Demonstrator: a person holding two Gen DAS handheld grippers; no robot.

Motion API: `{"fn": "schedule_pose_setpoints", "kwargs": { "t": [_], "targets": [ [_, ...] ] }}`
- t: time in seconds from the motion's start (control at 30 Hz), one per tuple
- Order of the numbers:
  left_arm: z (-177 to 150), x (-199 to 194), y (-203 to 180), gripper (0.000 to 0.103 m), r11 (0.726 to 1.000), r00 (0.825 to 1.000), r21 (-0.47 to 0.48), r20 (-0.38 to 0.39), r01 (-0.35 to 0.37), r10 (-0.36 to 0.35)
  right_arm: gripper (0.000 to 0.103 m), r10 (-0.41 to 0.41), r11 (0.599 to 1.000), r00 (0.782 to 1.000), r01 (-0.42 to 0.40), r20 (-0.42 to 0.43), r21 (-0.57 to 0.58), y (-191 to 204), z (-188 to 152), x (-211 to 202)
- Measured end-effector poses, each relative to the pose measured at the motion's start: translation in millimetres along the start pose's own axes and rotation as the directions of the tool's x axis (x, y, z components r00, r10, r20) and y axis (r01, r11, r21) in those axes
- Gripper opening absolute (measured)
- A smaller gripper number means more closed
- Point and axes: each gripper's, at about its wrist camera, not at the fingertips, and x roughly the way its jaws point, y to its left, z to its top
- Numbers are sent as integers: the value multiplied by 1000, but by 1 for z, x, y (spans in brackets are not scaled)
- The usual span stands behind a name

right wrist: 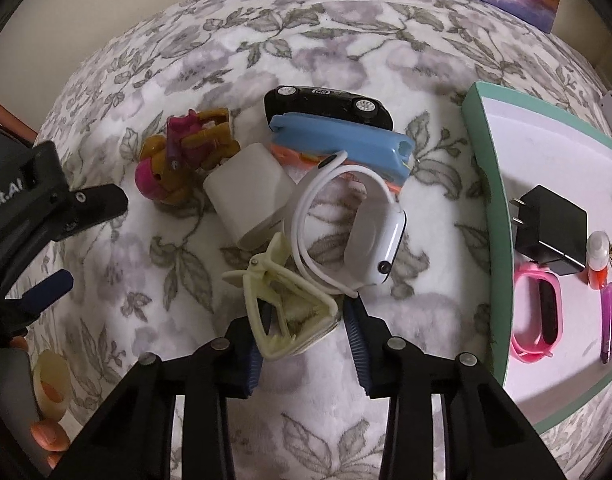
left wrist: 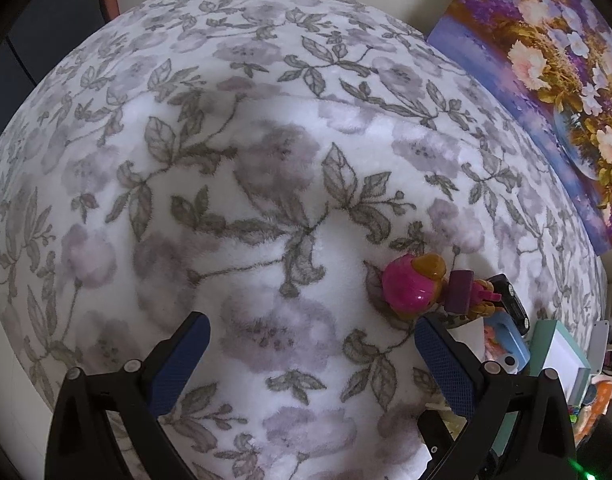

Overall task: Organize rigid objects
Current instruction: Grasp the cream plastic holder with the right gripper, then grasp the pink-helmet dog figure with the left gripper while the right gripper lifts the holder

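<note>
My right gripper [right wrist: 306,344] is shut on a cream plastic clip [right wrist: 289,312], held by its wide end just above the floral blanket. Beyond it lie a white smartwatch [right wrist: 370,232], a white charger block [right wrist: 249,196], a blue case [right wrist: 342,144], a black toy car [right wrist: 330,106] and a pink-and-gold toy figure [right wrist: 181,156]. My left gripper [left wrist: 310,360] hangs open over bare blanket, holding nothing. The toy figure [left wrist: 414,288] sits just past its right finger. The left gripper [right wrist: 95,240] also shows at the left edge of the right wrist view.
A teal-rimmed white box [right wrist: 482,200] on the right holds a black plug adapter [right wrist: 550,228], a pink band [right wrist: 540,316], a purple pen [right wrist: 608,324] and a small orange bottle [right wrist: 598,260]. A flower painting [left wrist: 546,80] leans at the back. A hand [right wrist: 45,436] shows bottom left.
</note>
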Motion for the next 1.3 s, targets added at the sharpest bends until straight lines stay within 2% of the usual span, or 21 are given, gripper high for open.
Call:
{"fn": "schedule_pose_setpoints", "kwargs": {
  "t": [0.17, 0.4, 0.7, 1.1, 1.3],
  "targets": [
    [-1, 7, 1, 103, 1000, 1000, -9, -22, 1, -1, 37, 7, 1000, 1000, -7, 4, 3, -2, -1, -3],
    [2, 3, 0, 103, 1000, 1000, -17, -10, 24, -24, 37, 29, 999, 1000, -29, 8, 15, -14, 1, -16],
    [4, -5, -6, 103, 994, 995, -28, 4, 102, -102, 36, 76, 996, 995, -79, 65, 47, -35, 5, -48],
    [9, 2, -36, 103, 979, 978, 28, 31, 203, -204, 34, -2, 985, 990, -23, 143, 170, -93, 24, -72],
    [11, 12, -48, 102, 979, 979, 51, 35, 200, -201, 33, 11, 979, 986, -45, 167, 199, -117, 26, -82]
  ]
}}
